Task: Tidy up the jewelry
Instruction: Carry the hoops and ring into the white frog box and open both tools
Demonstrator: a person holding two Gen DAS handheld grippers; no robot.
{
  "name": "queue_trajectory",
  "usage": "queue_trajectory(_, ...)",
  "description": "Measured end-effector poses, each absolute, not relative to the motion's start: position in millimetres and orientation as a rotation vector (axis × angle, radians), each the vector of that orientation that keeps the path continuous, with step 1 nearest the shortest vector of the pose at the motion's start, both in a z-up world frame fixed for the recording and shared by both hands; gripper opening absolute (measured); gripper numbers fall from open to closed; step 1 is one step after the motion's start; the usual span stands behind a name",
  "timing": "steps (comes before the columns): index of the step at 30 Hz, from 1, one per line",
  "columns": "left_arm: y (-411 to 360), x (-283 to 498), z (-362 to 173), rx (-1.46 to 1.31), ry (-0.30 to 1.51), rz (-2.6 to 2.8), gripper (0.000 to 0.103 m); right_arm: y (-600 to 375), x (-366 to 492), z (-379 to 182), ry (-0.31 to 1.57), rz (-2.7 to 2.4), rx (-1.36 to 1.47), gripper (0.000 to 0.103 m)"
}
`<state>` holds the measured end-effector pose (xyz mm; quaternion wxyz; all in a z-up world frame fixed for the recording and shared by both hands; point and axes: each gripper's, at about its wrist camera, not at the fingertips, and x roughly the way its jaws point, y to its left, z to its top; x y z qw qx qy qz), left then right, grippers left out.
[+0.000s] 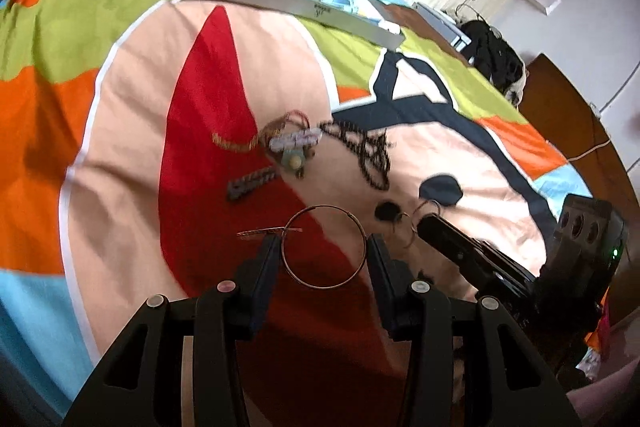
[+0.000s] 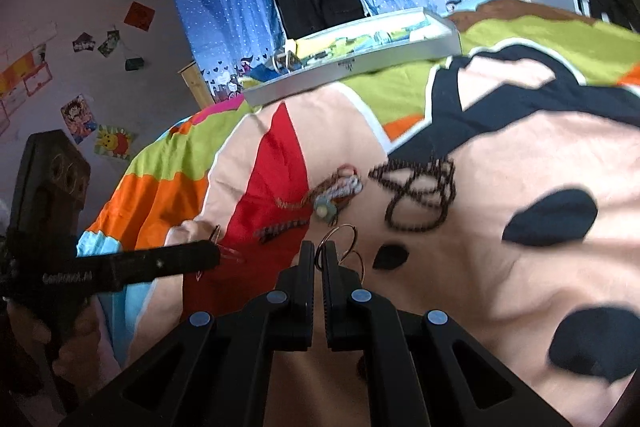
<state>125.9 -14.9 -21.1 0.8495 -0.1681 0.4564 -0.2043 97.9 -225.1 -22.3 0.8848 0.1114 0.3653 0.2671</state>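
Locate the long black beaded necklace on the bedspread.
The black beaded necklace lies looped on the peach patch, right of the tangled bracelets, beyond both grippers.

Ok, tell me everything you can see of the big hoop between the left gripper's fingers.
The large hoop earring is one thin ring of coppery, metal-looking wire, round and unbroken apart from a small joint near its top. It lies flat on the bedspread, mostly over the red patch. It sits between the open fingers of the left gripper, both fingers close to its rim; actual contact cannot be told. A thin coppery bar lies across its upper left edge.
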Motion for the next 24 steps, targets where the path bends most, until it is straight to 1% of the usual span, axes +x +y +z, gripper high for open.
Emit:
queue_trajectory(7, -14, 180, 20, -0.339, 0.89, -0.447, 0.039, -232, 150, 19, 0.712, 0.587, 0.183, 0.004)
queue_trajectory(12, -10, 233, 50, -0.342, 0.853, -0.459, 0.039, -232, 213, 51, 0.681, 0.614, 0.182, 0.004)
queue_trajectory(16, -7, 280, 64, -0.371, 0.835, -0.466, 0.039, -230, 270, 70, 0.651, 0.617, 0.198, 0.004)
queue_trajectory(20, -5, 325, 68, -0.376, 0.797, -0.458, 0.039, -228, 314, 75, 0.622, 0.604, 0.233, 0.004)
queue_trajectory(24, -9, 363, 61, -0.388, 0.776, -0.444, 0.039, -225, 348, 64, 0.613, 0.585, 0.253, 0.004)
